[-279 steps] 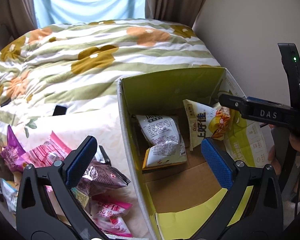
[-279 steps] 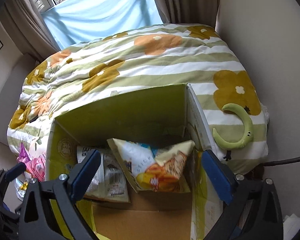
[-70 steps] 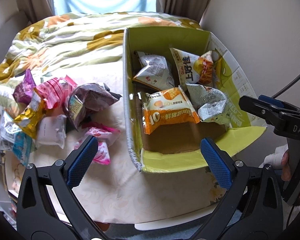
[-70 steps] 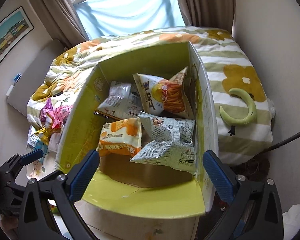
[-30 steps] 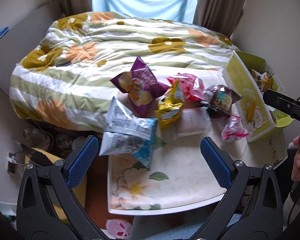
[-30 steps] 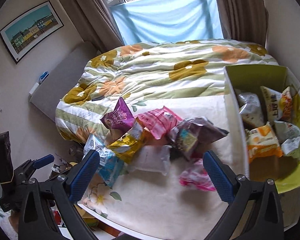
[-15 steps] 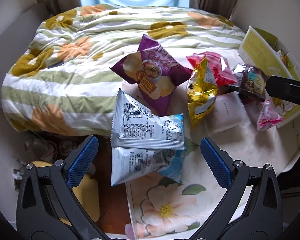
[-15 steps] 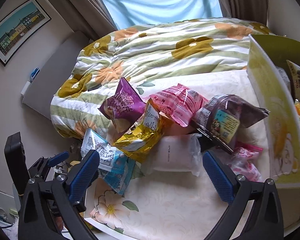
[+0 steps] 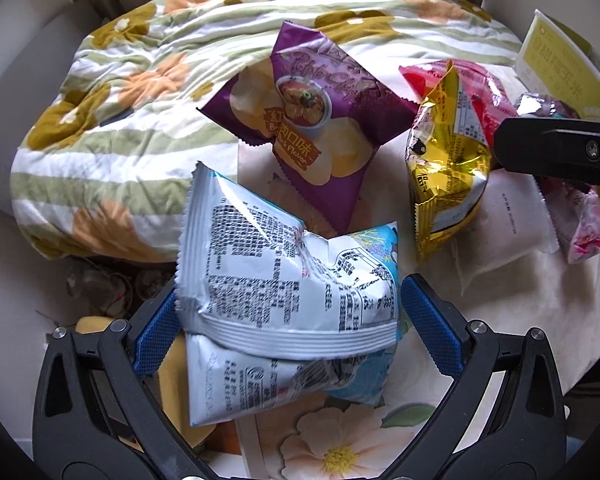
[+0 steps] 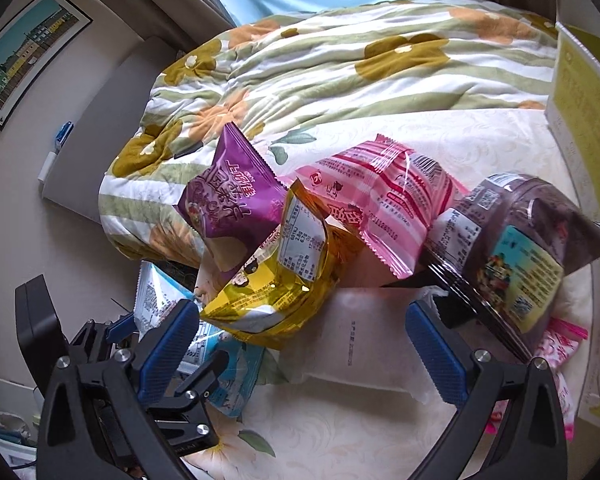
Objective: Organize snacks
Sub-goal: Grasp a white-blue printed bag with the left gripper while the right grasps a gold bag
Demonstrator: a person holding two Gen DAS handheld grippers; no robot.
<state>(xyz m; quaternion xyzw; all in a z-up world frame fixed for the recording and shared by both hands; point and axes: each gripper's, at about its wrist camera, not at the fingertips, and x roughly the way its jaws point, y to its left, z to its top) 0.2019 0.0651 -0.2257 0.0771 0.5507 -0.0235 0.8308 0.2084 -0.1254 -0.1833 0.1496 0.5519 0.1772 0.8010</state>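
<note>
Your left gripper (image 9: 287, 322) stands wide open, its blue pads on either side of the silver bag (image 9: 283, 272) at the tabletop's (image 9: 520, 300) left edge; the left pad looks to touch the bag's crimped side, though I cannot tell for sure, and the right pad sits just beside it; nothing is clamped; a second blue-and-white bag (image 9: 283, 384) lies under the silver one, overhanging the edge.

Your right gripper (image 10: 300, 344) is also spread wide and holds nothing; between its pads lie the white packet (image 10: 360, 344) and the lower corner of the gold bag (image 10: 283, 280); whether either pad touches them is unclear.

The rest of the snacks sit heaped near the tabletop's middle: the purple bag (image 9: 312, 120) leans toward the quilt (image 9: 119, 100) at the far edge; the gold bag rests against it; the pink packet (image 10: 376, 208) lies behind the gold one; the dark tub (image 10: 516, 256) in clear wrap sits toward the right, over the white packet's corner; a small pink bag (image 9: 592, 224) lies just beyond; the yellow box (image 10: 580, 92) stands at the right edge, its wall toward you.
</note>
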